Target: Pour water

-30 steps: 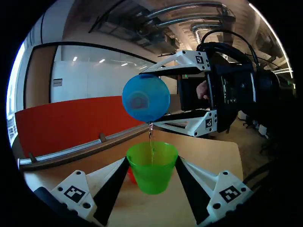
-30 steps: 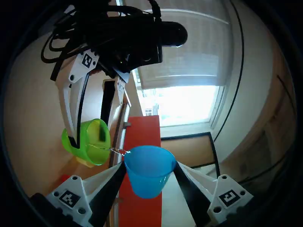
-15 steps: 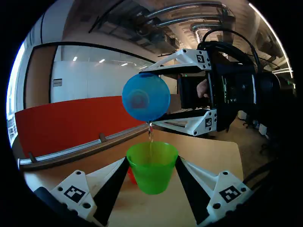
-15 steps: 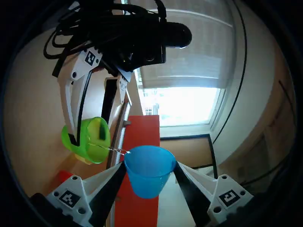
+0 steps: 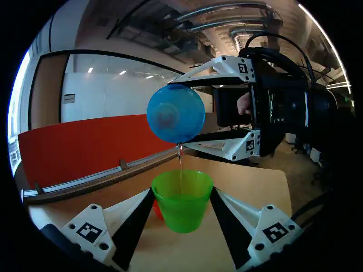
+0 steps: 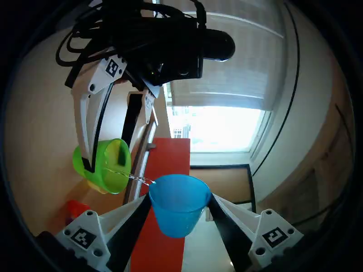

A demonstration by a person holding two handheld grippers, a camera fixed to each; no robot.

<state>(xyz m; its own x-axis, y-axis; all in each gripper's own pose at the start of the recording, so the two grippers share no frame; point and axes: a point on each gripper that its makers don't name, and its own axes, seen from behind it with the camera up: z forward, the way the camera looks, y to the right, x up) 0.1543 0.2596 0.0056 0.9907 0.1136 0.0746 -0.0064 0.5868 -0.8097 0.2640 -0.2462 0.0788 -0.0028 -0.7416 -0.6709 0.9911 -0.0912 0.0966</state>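
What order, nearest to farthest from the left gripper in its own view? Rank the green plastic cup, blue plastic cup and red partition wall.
1. Green plastic cup: held in the left gripper.
2. Blue plastic cup: just above, tipped.
3. Red partition wall: far behind, left side.

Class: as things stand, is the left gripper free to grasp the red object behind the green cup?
Probably not: the left gripper is shut on the green cup, blocking the red object.

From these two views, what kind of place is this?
Probably an open-plan office or lab: exposed ceiling ducts, a glass-walled room behind a red partition, and a wooden table below the green cup and blue cup.
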